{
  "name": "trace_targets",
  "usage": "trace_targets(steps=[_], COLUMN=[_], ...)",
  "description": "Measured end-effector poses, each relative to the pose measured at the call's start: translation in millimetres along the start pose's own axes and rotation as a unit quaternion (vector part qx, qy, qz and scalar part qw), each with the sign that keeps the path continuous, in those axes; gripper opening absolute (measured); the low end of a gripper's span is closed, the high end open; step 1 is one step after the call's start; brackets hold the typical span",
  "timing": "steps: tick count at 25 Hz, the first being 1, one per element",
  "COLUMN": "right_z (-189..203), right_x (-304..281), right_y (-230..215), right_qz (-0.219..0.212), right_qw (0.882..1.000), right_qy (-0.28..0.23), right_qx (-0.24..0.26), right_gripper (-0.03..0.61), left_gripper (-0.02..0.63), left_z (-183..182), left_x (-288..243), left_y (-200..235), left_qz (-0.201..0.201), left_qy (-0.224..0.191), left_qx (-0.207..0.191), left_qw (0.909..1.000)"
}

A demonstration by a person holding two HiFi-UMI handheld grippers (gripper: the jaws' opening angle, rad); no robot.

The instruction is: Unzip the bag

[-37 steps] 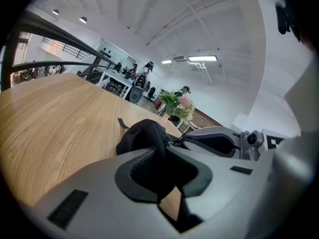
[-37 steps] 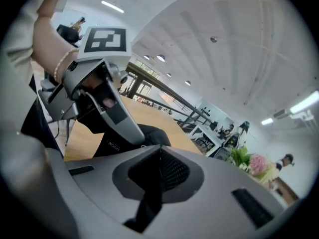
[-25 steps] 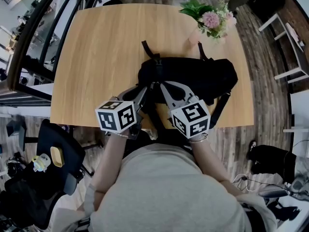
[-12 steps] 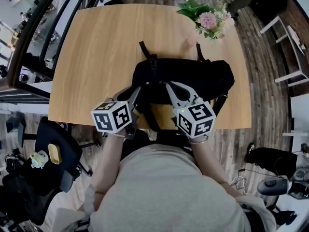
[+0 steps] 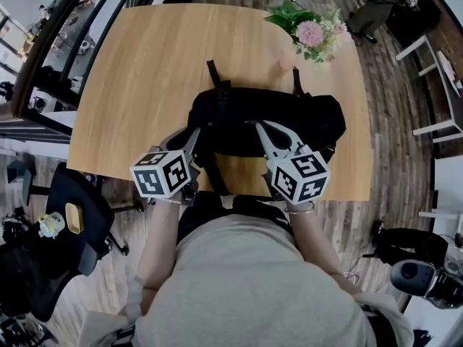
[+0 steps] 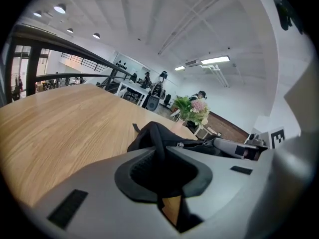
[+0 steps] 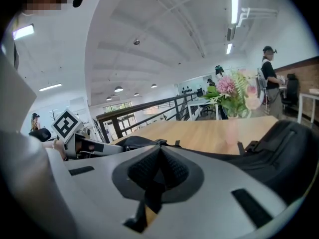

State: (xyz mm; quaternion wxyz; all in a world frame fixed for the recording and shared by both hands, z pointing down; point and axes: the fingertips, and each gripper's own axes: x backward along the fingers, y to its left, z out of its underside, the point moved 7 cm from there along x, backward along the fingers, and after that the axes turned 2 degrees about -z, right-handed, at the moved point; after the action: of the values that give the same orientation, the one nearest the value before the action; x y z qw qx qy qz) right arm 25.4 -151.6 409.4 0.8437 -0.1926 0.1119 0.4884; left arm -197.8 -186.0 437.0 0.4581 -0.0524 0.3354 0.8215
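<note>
head view: the black bag [image 5: 289,118] is lying across the near half of the wooden table [image 5: 145,71], its long side running left to right, with straps trailing over the far and near edges. the left claw [image 5: 194,133] is reaching its left end and the right claw [image 5: 260,125] is meeting its near side close to the middle. a bunch of pink flowers [image 5: 312,33] is standing well apart at the far right corner. the bag is looking soft and slumped, so it is probably going to fold and slide unless one end is pinned while the zip pull is drawn along.

left gripper view: the left claw [image 6: 159,156] is pressing together on a fold of black fabric or strap that is rising out between its pads. this is looking like the anchoring hold, and cloth taken near the zip line would be serving best.

right gripper view: the right claw [image 7: 159,151] is pinching a thin dark piece of the bag. it may be the zip pull, but i cannot tell for sure. a small tab like that is likely to slip, so a firm squeeze is seeming wise.

no brand, label or readable writing is showing on the bag. the cubes are carrying only black-and-white square markers.
</note>
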Motion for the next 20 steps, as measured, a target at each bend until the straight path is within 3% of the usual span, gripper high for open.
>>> trace_targets(steps=[20], right_z=[-0.8], right_x=[37.4], right_y=[-55.6], right_qz=[-0.001], right_qw=[1.0], right_qy=[-0.01], right_qx=[-0.021], right_gripper=[0.011], left_gripper=[0.063], left_z=[7.8], left_x=[0.0], left_y=[-3.4], left_qz=[-0.077], left_qy=[-0.029], left_qx=[0.011], left_qw=[0.9966])
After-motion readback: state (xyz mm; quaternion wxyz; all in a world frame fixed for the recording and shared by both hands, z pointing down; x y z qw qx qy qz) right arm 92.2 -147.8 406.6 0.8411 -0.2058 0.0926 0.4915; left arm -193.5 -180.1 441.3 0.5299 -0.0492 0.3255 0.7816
